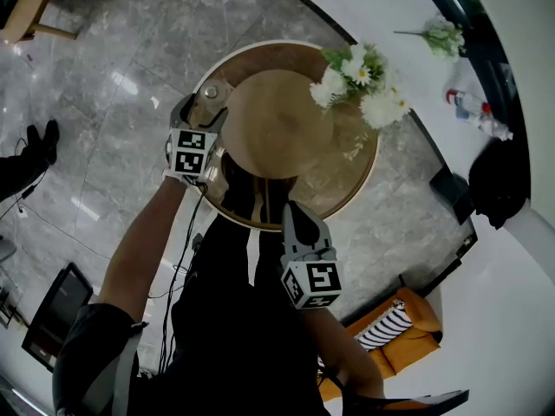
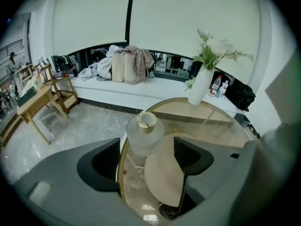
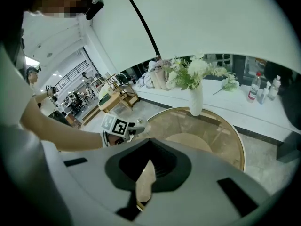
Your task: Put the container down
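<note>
Frosted glass container [image 2: 145,132], one in number, with a gold-rimmed mouth. It stands upright at the lower centre of the left gripper view, apparently resting on the glass top just inside the rim of the round table [image 1: 270,42].

The left gripper [image 2: 147,149] has its fingers spread to either side of the container. A gap shows on the right-hand side, where the wooden disc [image 1: 277,124] can be seen. Judgement: the spread fingers and the level stance suggest the container is already set down and let go, or close to it. Contact on the left-hand side cannot be confirmed.

The right gripper [image 3: 146,171] sits at the lower centre of the head view, by the table's near edge. Its fingers are drawn together to a thin slit with nothing between them, and it appears idle, kept clear of the placing hand.

Count:
- Grippers: two.
- Container: one.
- Table: one, with one wooden disc at its middle.
- White vase of flowers [image 3: 195,98]: one, standing on the far side of the table from the container, well apart from it.
</note>
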The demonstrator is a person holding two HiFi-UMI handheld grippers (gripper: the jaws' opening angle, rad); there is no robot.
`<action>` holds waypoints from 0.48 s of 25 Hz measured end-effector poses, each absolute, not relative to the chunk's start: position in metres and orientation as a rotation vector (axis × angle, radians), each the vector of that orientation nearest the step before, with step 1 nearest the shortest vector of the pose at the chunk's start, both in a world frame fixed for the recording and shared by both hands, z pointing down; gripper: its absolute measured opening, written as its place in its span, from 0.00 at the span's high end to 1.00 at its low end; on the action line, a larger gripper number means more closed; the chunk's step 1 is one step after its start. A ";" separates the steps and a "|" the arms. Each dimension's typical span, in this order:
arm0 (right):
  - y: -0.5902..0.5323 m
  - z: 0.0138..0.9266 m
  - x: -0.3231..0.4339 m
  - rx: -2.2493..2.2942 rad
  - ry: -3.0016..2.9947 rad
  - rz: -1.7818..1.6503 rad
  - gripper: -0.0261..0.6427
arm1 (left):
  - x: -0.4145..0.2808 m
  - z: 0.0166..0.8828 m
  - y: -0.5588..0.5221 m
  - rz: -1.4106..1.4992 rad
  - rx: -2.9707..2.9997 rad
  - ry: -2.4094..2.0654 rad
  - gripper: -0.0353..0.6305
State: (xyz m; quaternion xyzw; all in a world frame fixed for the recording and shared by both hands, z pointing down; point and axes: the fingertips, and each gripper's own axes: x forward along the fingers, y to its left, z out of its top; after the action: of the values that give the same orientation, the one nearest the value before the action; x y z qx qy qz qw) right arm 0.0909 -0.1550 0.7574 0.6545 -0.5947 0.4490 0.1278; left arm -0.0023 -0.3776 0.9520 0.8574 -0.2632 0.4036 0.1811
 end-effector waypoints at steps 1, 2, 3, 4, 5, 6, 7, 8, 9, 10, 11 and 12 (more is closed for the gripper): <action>-0.158 0.752 0.091 1.915 -1.737 1.297 0.96 | -0.008 0.940 -0.370 1.115 2.416 -0.745 0.43; -0.162 0.745 0.091 1.927 -1.748 1.284 0.96 | -0.013 0.926 -0.362 1.091 2.414 -0.744 0.43; -0.167 0.737 0.090 1.939 -1.763 1.268 0.96 | -0.018 0.911 -0.354 1.067 2.413 -0.742 0.43; -0.172 0.728 0.088 1.949 -1.781 1.253 0.96 | -0.023 0.894 -0.345 1.043 2.412 -0.740 0.43; -0.177 0.718 0.087 1.957 -1.801 1.237 0.96 | -0.028 0.876 -0.337 1.017 2.408 -0.740 0.43; -0.183 0.708 0.085 1.961 -1.822 1.221 0.96 | -0.033 0.856 -0.330 0.992 2.405 -0.741 0.43; -0.189 0.699 0.085 1.965 -1.845 1.204 0.96 | -0.036 0.836 -0.325 0.966 2.406 -0.740 0.43; -0.196 0.690 0.086 1.967 -1.869 1.185 0.96 | -0.036 0.814 -0.321 0.937 2.414 -0.732 0.43; -0.203 0.682 0.087 1.968 -1.893 1.164 0.96 | -0.035 0.792 -0.317 0.904 2.430 -0.718 0.43; -0.209 0.674 0.088 1.968 -1.917 1.141 0.96 | -0.032 0.768 -0.313 0.866 2.452 -0.701 0.43; -0.215 0.665 0.090 1.967 -1.941 1.116 0.96 | -0.028 0.745 -0.309 0.827 2.476 -0.687 0.44; -0.219 0.656 0.092 1.967 -1.962 1.089 0.96 | -0.025 0.722 -0.304 0.790 2.498 -0.679 0.44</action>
State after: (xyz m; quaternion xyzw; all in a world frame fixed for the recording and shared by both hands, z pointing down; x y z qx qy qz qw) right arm 0.0924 -0.2185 0.6558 0.6572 -0.6554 0.3638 0.0788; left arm -0.0246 -0.3041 0.7215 0.9012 -0.2449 0.2849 0.2160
